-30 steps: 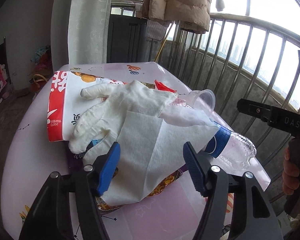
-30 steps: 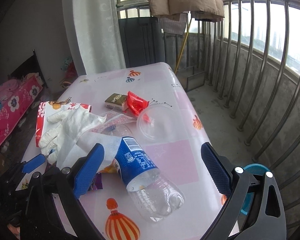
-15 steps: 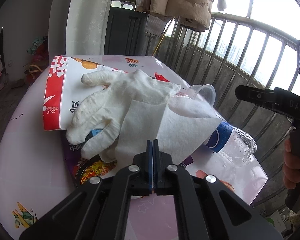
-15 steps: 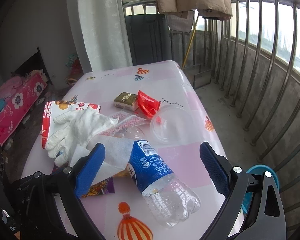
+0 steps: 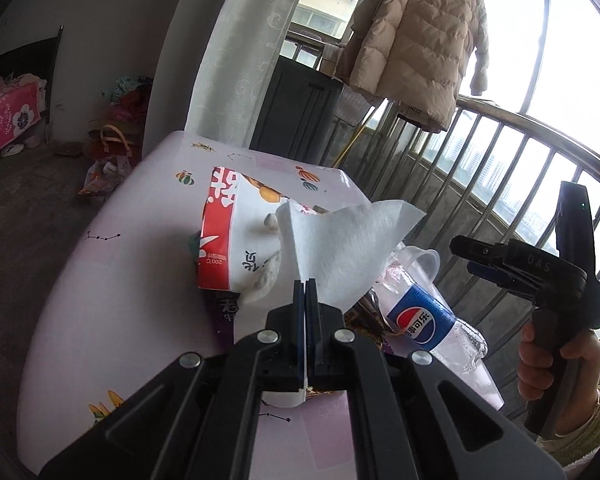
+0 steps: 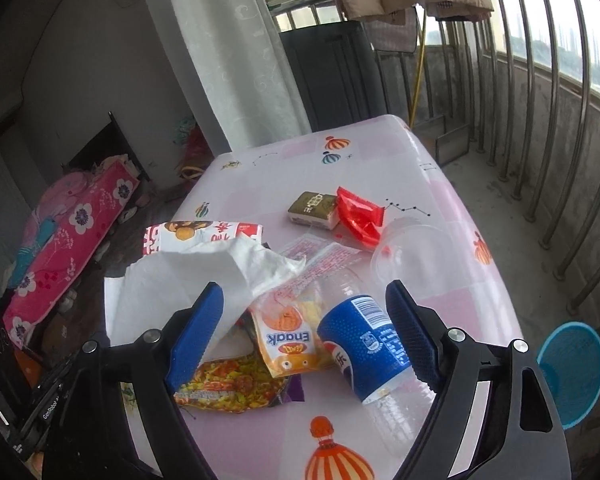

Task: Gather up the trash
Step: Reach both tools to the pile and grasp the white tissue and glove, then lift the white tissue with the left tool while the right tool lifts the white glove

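The left gripper (image 5: 305, 286) is clamped tight on a white tissue (image 5: 340, 248), pinching it near one edge so the sheet stands up off the table (image 5: 100, 300) in a loose, creased fan, one corner pointing toward the railing (image 5: 500, 152). From the right wrist view the same tissue (image 6: 204, 276) hangs as a soft, crumpled drape over the left side of the litter pile, thin and matte with folded ridges. The right gripper (image 6: 308, 332) has just been closing but its jaws stand well apart, and the pads press on nothing; a bottle (image 6: 364, 352) with a blue label lies on its side between them, just beside the right pad, its clear body toward the camera. Near it lie an orange snack packet (image 6: 288, 340) and a yellow wrapper (image 6: 228, 388), partly under the tissue. Farther back sit a red-and-white bag (image 6: 204, 234), a clear cup (image 6: 412, 256) on its side, a red wrapper (image 6: 356, 216) and a small brown box (image 6: 312, 210). In the left wrist view a hand (image 5: 556, 368) grips the right gripper's handle beside the table. A blue bin (image 6: 572, 368) shows beyond the table's edge.
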